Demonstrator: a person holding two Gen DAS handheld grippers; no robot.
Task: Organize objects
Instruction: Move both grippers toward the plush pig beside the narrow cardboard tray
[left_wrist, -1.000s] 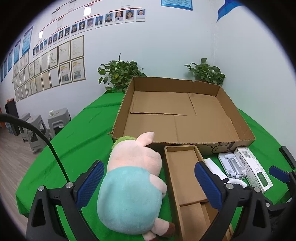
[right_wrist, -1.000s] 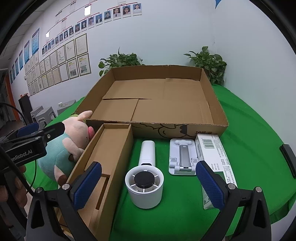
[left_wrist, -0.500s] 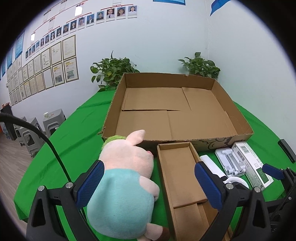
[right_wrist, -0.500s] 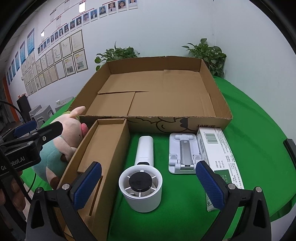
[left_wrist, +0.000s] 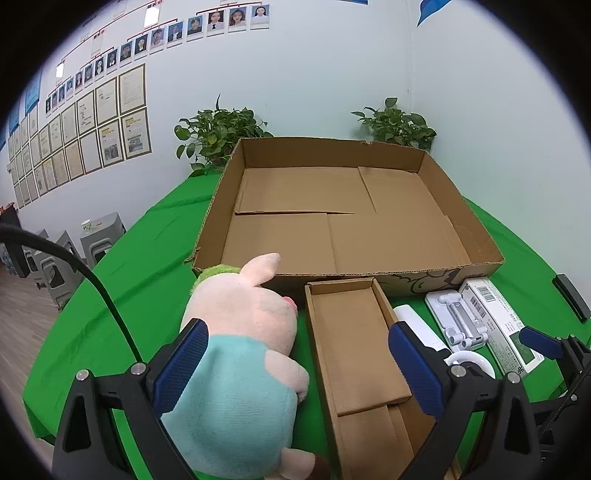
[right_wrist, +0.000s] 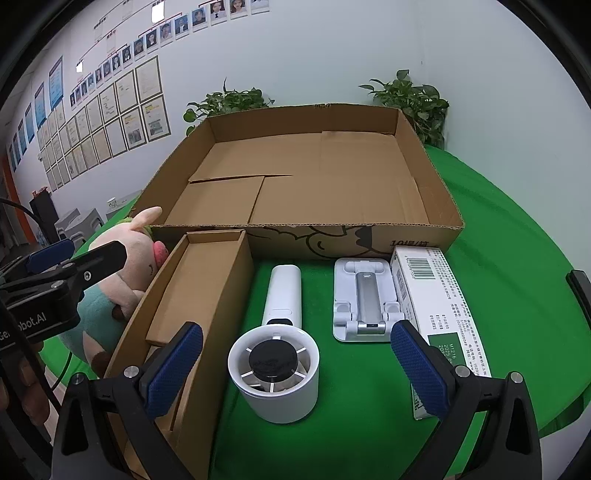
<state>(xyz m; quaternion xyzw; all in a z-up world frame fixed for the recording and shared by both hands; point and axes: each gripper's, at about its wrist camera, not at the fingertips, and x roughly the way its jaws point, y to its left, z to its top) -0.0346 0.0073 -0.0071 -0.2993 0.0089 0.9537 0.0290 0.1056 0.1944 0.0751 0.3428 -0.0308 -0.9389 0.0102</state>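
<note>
A plush pig in a teal shirt lies on the green table, left of a narrow open cardboard box. My left gripper hovers open above both, gripping nothing. Behind them sits a large shallow cardboard box with nothing in it. In the right wrist view, a white handheld fan lies between the open fingers of my right gripper, untouched. A white phone stand and a white and green carton lie to its right. The narrow box and the pig are at the left.
Two potted plants stand behind the large box by the wall. A black object lies at the table's right edge. Grey stools stand on the floor at the left. A hand holds the left gripper.
Both views have shifted a little, with the left one now looking from slightly higher and farther back. Both grippers stay open and no object has moved.
</note>
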